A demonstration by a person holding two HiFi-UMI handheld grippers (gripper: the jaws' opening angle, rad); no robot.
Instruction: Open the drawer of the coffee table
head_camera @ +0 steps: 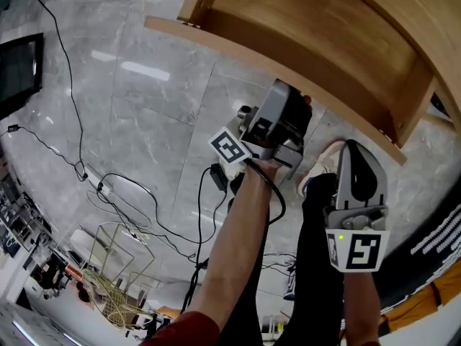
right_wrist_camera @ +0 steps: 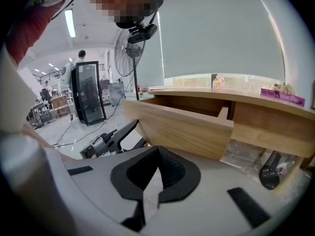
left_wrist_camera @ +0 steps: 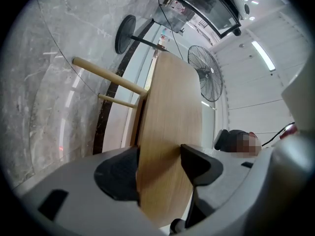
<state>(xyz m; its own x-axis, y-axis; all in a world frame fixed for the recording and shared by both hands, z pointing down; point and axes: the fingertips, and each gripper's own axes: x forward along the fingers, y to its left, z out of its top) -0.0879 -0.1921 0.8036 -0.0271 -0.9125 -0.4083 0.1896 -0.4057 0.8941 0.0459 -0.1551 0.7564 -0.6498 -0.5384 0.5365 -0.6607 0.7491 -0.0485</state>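
The drawer [head_camera: 310,42] is seen drawn out from under the coffee table [right_wrist_camera: 275,104] top, with its bare wooden bottom exposed. Its front panel [left_wrist_camera: 170,132] is clamped between the jaws of the left claw [left_wrist_camera: 160,163], one pad pressed on each face. The right claw [right_wrist_camera: 158,166] is held near the drawer front, apart from it, jaws brought together on nothing. Cables [head_camera: 101,187] are strewn over the marble floor [head_camera: 144,107] below the drawer.

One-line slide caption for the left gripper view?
Left gripper clamped on the wooden drawer front, marble floor to one side, standing fan behind.
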